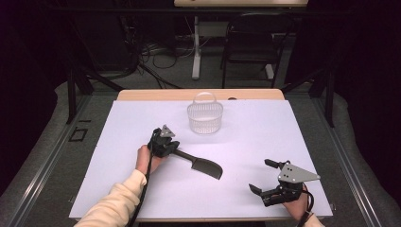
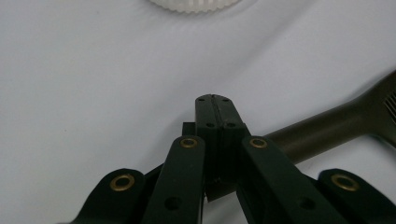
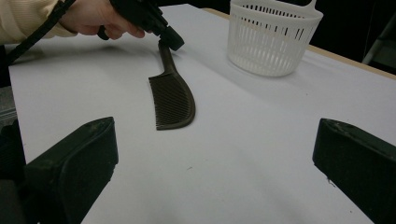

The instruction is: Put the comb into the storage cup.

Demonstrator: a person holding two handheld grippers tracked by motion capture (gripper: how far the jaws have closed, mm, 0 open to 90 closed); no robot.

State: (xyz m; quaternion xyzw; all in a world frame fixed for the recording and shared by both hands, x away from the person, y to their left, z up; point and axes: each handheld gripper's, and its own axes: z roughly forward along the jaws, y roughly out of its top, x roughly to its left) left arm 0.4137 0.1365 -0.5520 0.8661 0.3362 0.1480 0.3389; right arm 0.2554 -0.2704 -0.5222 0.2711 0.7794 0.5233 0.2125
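The left gripper [image 1: 166, 144] has its jaws pressed together, seemingly pinching the handle end of a dark comb [image 1: 204, 165] lying flat on the white table [image 1: 265, 137]. The right gripper [image 1: 265, 176] waits spread apart. The white basket [image 1: 204, 117] beyond looks empty; lifting and placing remain.

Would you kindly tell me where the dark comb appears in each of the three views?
High view: comb at centre, right of the left gripper.
Left gripper view: handle at right edge.
Right gripper view: upper left of centre.
Shared landmark: white basket.
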